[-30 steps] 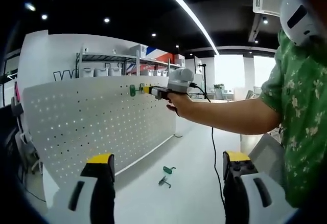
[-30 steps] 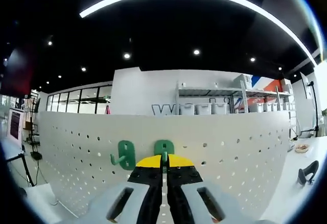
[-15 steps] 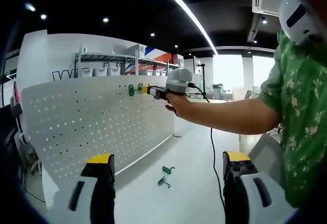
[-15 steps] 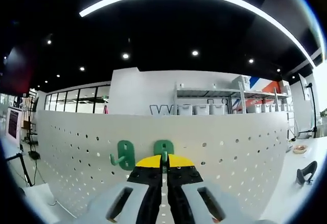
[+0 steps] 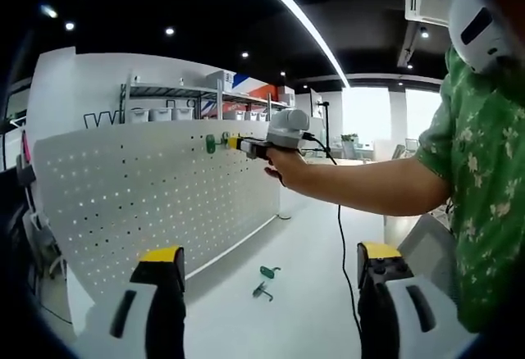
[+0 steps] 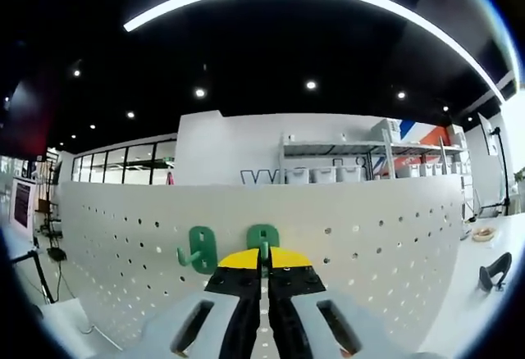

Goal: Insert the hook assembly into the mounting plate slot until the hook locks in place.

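Note:
A white pegboard mounting plate (image 5: 148, 187) (image 6: 377, 236) stands upright on the table. One green hook (image 6: 198, 249) (image 5: 210, 143) hangs in its top row. Right beside it a second green hook (image 6: 262, 237) rests against the board, pinched between the shut jaws of my right gripper (image 6: 263, 262). That right gripper (image 5: 246, 145) appears in the left gripper view at the board's top edge, held by a person's hand. My left gripper (image 5: 267, 270) stays low and back from the board, open and holding nothing. Two spare hooks, one green (image 5: 271, 271) and one grey (image 5: 262, 291), lie on the table.
The white table (image 5: 303, 293) stretches out before the board. A person's arm (image 5: 369, 185) in a green patterned sleeve crosses the left gripper view. A black cable (image 5: 342, 244) hangs from the right gripper. Shelving with bins (image 6: 344, 170) stands behind the board. A black object (image 6: 492, 270) sits far right.

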